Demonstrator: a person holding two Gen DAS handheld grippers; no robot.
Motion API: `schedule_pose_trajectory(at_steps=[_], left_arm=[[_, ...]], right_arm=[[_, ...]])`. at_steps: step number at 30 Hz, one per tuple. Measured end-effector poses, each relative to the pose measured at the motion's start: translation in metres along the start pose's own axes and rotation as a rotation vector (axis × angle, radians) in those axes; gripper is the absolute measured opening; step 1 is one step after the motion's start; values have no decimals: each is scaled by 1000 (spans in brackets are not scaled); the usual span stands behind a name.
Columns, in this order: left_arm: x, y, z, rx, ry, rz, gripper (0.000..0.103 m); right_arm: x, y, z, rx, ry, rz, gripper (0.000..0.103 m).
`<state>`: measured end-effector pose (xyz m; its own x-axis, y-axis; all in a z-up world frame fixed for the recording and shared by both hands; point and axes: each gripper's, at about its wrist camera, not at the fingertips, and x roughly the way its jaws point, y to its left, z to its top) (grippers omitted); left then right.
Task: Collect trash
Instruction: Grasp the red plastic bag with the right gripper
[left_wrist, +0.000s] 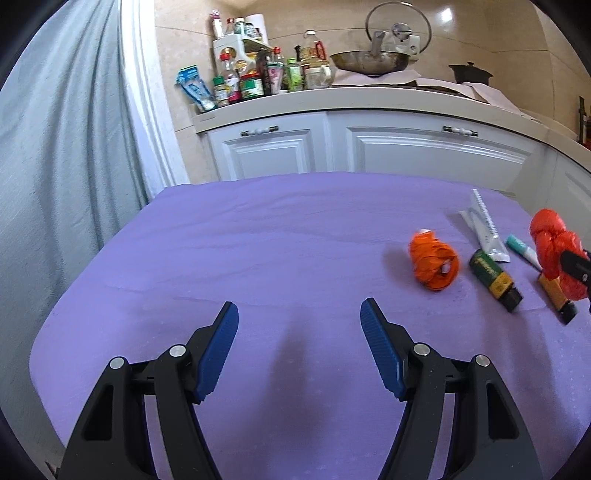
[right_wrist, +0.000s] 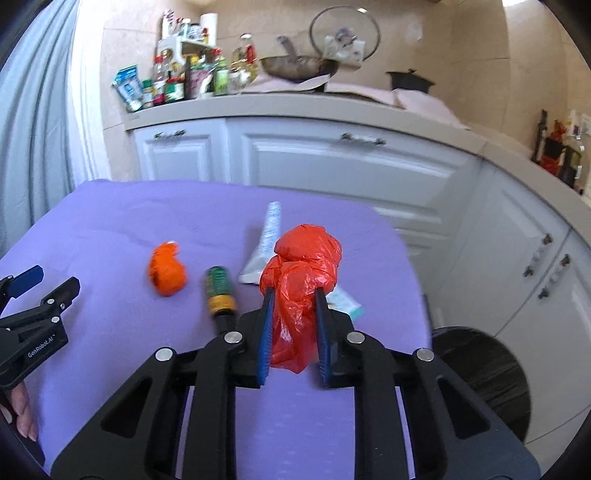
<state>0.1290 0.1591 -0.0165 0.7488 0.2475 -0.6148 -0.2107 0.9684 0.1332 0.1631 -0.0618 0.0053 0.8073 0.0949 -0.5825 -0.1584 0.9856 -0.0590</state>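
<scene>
Left wrist view: the left gripper (left_wrist: 299, 317) hangs over the near part of the purple-covered surface (left_wrist: 221, 258), its blue-padded fingers (left_wrist: 378, 347) spread wide with nothing between them. Off to the right lie the pieces of trash: an orange crumpled wrapper (left_wrist: 434, 264), just beside it a green and yellow packet (left_wrist: 495, 278), behind that a white tube (left_wrist: 485, 229), then a teal-capped marker (left_wrist: 522, 251). At the far right edge a red plastic bag (left_wrist: 554, 245) is lifted off the cloth, pinched by the black tip of the right gripper (left_wrist: 574, 266). Beneath the bag an orange and black stick-shaped item (left_wrist: 556, 299) rests on the cloth.

Right wrist view: the right gripper (right_wrist: 294, 291) has its fingers (right_wrist: 267, 332) drawn narrow, clamped on the red plastic bag, which bulges above the finger tips and hangs below them. The orange crumpled wrapper, the green and yellow packet and the white tube lie on the surface beyond. A black bin (right_wrist: 491, 365) stands below the right edge of the surface. The left gripper shows at the left edge
</scene>
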Motion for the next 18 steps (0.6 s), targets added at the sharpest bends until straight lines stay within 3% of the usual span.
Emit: schedule_pose_trajectory(at_steps=[10, 18], left_arm=[[7, -48, 16, 48, -1, -82, 70], [28, -71, 33, 62, 8, -103, 72]], right_arm=[[0, -77, -15, 82, 10, -140, 20], [4, -124, -29, 149, 21, -197, 20]])
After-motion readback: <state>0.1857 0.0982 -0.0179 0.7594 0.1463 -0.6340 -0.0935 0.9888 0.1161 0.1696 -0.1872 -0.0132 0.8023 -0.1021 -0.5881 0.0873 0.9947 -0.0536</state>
